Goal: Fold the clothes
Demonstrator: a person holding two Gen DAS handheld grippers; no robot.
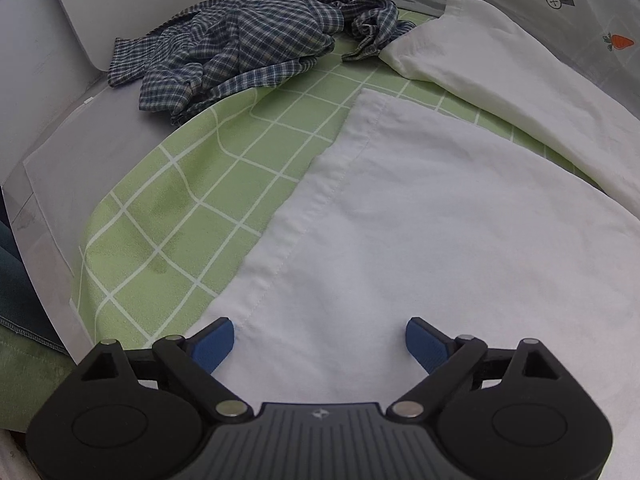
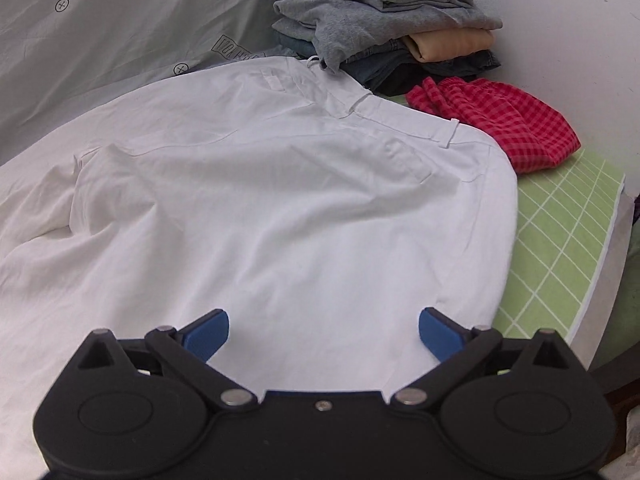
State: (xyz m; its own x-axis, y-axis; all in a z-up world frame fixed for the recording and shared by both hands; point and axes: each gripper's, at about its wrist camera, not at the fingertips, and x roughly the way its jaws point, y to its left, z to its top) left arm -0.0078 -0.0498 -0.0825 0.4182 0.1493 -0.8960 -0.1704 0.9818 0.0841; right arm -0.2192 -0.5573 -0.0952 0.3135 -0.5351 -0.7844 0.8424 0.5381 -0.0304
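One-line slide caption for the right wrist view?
Open right gripper above white trousers spread on green checked mat.

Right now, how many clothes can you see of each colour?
White: 1, the trousers spread on the green checked mat
Blue checked: 1, the crumpled shirt
Red checked: 1, the garment
Stack: about 4 folded pieces, grey, tan and dark; exact number unclear
Total: about 7

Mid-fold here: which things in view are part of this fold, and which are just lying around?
In play:
white trousers
left claw, open
right claw, open
green grid mat

Lying about:
blue plaid shirt, crumpled
red checked garment
folded stack
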